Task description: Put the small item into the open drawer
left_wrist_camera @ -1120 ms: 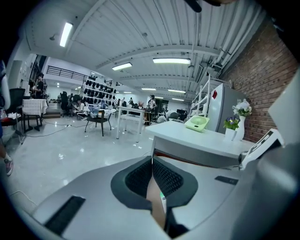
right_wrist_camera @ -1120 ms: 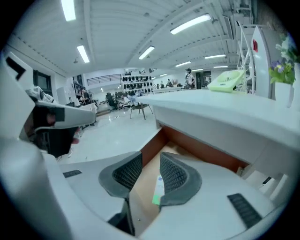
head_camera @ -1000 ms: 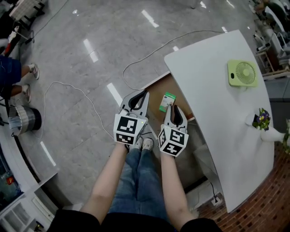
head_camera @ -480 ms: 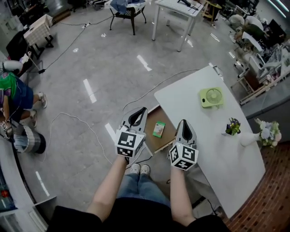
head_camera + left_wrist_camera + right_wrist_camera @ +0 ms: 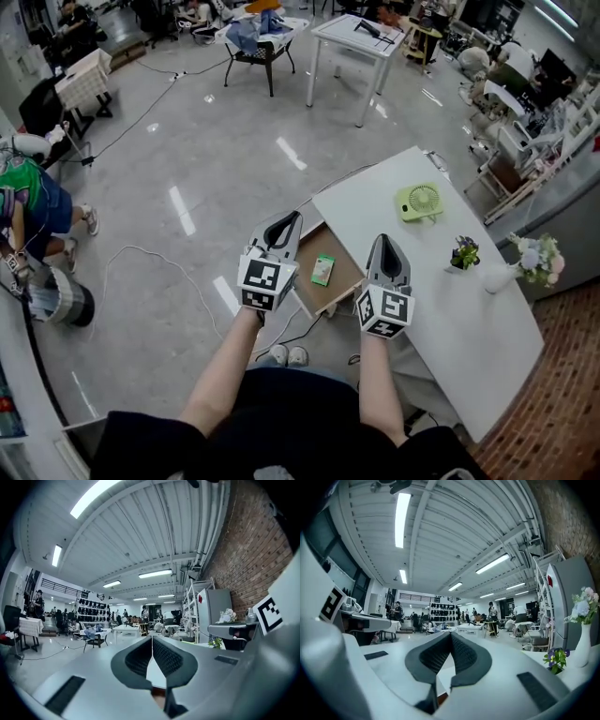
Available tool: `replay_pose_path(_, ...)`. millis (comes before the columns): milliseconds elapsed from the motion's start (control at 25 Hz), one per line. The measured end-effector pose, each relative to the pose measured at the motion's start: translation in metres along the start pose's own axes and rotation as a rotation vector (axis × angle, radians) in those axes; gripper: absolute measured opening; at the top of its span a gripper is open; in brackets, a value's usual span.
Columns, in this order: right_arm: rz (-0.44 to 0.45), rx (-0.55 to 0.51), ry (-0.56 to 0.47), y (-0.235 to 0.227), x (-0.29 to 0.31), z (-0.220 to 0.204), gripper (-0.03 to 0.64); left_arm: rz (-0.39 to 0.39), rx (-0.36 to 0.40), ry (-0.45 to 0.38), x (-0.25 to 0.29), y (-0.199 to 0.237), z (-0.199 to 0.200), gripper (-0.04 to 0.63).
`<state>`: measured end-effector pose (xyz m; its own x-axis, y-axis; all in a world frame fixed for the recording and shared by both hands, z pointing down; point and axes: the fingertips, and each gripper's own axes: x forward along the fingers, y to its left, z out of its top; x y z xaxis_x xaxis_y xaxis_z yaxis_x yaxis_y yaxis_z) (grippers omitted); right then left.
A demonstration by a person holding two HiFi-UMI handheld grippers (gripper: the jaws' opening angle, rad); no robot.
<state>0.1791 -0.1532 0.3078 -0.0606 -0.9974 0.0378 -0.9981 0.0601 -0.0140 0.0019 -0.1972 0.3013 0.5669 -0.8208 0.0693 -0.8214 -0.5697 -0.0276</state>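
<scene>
We see bright, even light, ceiling tubes (image 5: 96, 496) glaring overhead, their streaks mirrored on the glossy floor (image 5: 216, 141), shadows soft, fisheye bending and dark corners in both gripper views, the left gripper (image 5: 152, 638) blurred near the lens

Glossy grey floor (image 5: 187, 141) stretched away, meeting red brick paving (image 5: 562, 394) on one side. A white table (image 5: 356, 37) stood further off. Strip lights (image 5: 402, 517) lit the ribbed ceiling (image 5: 140, 527) beside a brick wall (image 5: 253, 541).

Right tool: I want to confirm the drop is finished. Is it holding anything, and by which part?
Nothing. The right tool is shut and empty; the green box lies in the open drawer.
</scene>
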Motion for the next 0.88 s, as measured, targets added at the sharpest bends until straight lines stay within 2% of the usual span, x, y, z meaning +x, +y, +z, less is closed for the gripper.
replay_pose_path(880, -0.024, -0.016, 0.0, -0.005, -0.02, 0.003, 0.0, -0.029, 0.013, -0.002, -0.009, -0.013, 0.0, 0.026)
